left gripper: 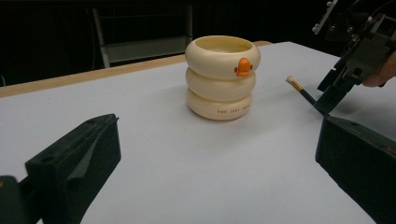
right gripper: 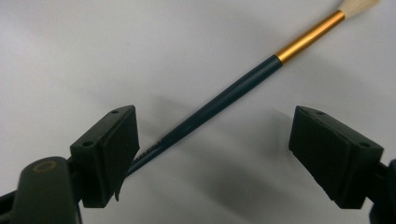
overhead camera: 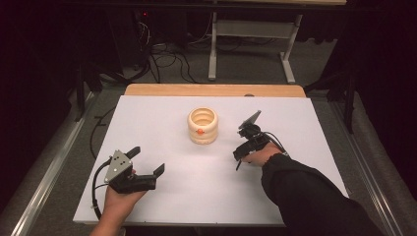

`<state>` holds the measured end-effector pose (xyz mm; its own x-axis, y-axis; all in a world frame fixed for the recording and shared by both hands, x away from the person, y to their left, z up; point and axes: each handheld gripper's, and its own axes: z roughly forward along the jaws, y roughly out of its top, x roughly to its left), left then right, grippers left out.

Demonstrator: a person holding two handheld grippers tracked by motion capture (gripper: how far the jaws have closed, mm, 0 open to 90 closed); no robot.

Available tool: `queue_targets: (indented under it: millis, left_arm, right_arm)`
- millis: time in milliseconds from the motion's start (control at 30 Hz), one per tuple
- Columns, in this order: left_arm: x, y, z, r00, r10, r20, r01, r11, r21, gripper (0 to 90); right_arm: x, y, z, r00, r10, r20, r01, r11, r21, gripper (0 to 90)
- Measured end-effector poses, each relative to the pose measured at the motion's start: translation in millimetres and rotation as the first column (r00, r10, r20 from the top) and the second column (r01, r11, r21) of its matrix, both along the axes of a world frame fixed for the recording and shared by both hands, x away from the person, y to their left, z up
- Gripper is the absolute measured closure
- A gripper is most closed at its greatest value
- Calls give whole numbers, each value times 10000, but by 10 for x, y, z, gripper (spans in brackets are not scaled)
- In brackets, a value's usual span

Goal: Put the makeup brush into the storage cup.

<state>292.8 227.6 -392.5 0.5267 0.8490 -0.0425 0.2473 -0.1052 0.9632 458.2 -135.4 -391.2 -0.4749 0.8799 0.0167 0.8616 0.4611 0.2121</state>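
At the near left of the bench [overhead camera: 147, 206], a hand holds the left gripper [overhead camera: 147, 160] level, jaws spread, aimed at the cream ringed pot [overhead camera: 202, 126] at centre. To the right, the right gripper [right gripper: 212, 154] tilts down, jaws spread around a dark-handled brush [right gripper: 243, 86] lying flat on the bench.

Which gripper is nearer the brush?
Right. The right gripper straddles the brush, jaws open; the left gripper sits across the table, beyond the cup.

looks like a lab: dark curtained room, tangled cables [overhead camera: 167, 59] on the floor, a white-topped desk [overhead camera: 162, 123], metal-framed bench [overhead camera: 251, 44] behind.
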Motion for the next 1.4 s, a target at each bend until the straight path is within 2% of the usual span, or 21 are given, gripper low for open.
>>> queue_targets:
  millis: [367, 867, 1000, 1400]
  left_arm:
    - [3, 3, -1, 10000, -23, 13, 23, 10000, 12, 9]
    - [6, 5, -3, 10000, -33, -1, 33, 10000, -1, 9]
    - [6, 4, -3, 10000, -35, -7, 35, 10000, -3, 9]
    - [8, 7, -5, 10000, -31, -18, 31, 10000, -52, 10]
  right_arm:
    - [14, 8, -1, 9999, -37, 107, 37, 10000, 64, 268]
    - [16, 28, -22, 9998, -183, -121, 184, 9997, 136, 368]
    - [20, 25, -24, 10000, -23, 8, 23, 10000, 24, 397]
    - [-8, -5, -17, 9993, 337, 175, -330, 9986, -408, 572]
